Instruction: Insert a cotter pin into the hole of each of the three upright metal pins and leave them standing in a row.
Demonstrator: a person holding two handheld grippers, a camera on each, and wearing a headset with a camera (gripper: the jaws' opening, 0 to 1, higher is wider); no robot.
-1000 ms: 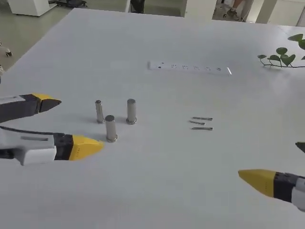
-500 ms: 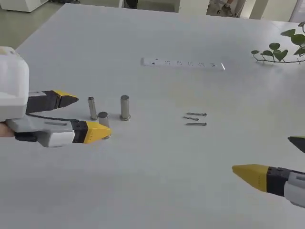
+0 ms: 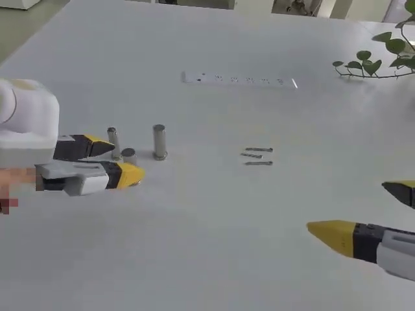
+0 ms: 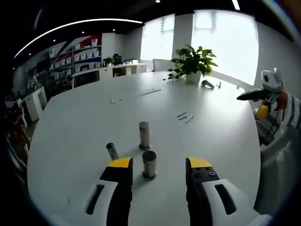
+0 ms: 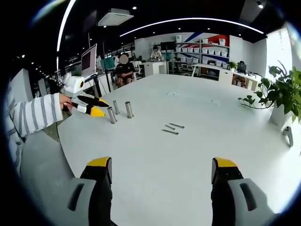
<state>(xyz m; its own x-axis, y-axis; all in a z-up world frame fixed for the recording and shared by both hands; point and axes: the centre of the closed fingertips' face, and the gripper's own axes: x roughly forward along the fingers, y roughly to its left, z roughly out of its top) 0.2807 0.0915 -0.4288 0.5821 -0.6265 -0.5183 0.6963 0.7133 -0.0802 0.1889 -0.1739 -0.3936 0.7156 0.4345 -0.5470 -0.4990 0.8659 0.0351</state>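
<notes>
Left claw (image 4: 159,164): released, jaws spread, low over the worktop (image 3: 207,246) toward its left edge.
Metal pins (image 3: 159,141): three, all upright, in a tight cluster rather than a row, toward the left edge.
Nearest pin (image 4: 149,164): stands between the left claw's two jaws; a gap shows on each side, no contact.
Cotter pins (image 3: 258,156): three, lying flat side by side mid-worktop, well apart from the metal pins.
Right claw (image 5: 162,162): released, jaws wide, holding nothing, over bare worktop toward the near edge.
Power strip (image 3: 238,80): flat, toward the far edge.
Plant (image 3: 373,61): by the far right corner.
</notes>
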